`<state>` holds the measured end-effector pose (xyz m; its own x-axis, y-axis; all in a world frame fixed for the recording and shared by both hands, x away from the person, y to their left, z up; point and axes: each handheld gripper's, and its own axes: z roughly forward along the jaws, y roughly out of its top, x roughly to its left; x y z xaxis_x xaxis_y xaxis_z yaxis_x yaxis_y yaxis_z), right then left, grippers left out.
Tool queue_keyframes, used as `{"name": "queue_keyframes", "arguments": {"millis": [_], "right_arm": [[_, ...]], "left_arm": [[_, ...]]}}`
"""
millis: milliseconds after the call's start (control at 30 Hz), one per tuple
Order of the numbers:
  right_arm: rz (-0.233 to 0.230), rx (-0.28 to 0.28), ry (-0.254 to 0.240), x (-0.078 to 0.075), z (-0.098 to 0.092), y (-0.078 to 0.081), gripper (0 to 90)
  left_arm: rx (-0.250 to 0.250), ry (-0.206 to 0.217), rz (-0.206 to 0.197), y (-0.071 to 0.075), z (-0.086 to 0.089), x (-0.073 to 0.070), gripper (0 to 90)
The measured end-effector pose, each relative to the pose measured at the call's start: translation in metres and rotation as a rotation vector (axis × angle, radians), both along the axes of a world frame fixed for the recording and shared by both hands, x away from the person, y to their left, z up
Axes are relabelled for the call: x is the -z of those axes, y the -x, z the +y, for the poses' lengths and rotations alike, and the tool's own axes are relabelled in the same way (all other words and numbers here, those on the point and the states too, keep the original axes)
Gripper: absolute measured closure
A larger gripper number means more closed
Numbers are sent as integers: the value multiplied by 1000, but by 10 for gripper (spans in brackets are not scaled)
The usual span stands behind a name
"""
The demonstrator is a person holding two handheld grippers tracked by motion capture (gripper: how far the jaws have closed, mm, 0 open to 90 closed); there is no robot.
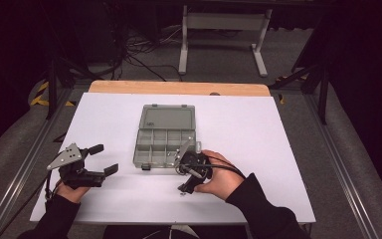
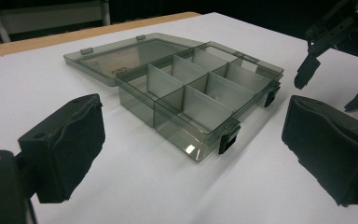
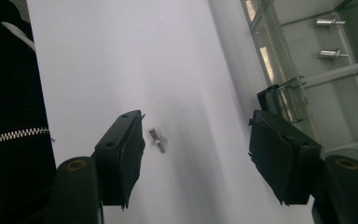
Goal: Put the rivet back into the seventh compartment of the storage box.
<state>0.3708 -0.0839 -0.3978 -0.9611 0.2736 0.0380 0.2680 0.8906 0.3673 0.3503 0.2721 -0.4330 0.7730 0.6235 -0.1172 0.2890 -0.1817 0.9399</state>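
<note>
A smoky clear compartment box (image 1: 163,142) lies open mid-table, its lid folded flat toward the far side. In the right gripper view two small metal screws (image 3: 330,21) rest in one of its compartments. A single loose screw (image 3: 157,140) lies on the white table between the jaws of my right gripper (image 3: 196,140), close to the left pad (image 3: 129,154) and touching neither. That gripper (image 1: 185,188) tilts down at the table just in front of the box, open. My left gripper (image 1: 104,159) stands open left of the box with nothing in it, aimed at the box (image 2: 191,93).
The white sheet (image 1: 104,119) covers a wooden tabletop whose far edge (image 1: 179,88) shows. The box's black latches (image 2: 227,138) face the near side. A dark sleeve (image 3: 9,93) fills the left of the right gripper view. Cables and a table frame (image 1: 224,30) lie on the floor beyond.
</note>
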Motion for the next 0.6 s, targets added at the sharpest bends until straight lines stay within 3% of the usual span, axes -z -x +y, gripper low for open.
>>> {"name": "queue_keyframes", "arguments": {"millis": [600], "right_arm": [[50,-40,44,20,6,8,355]], "left_arm": [[-8,0,-3,0,-1,1,64]]}}
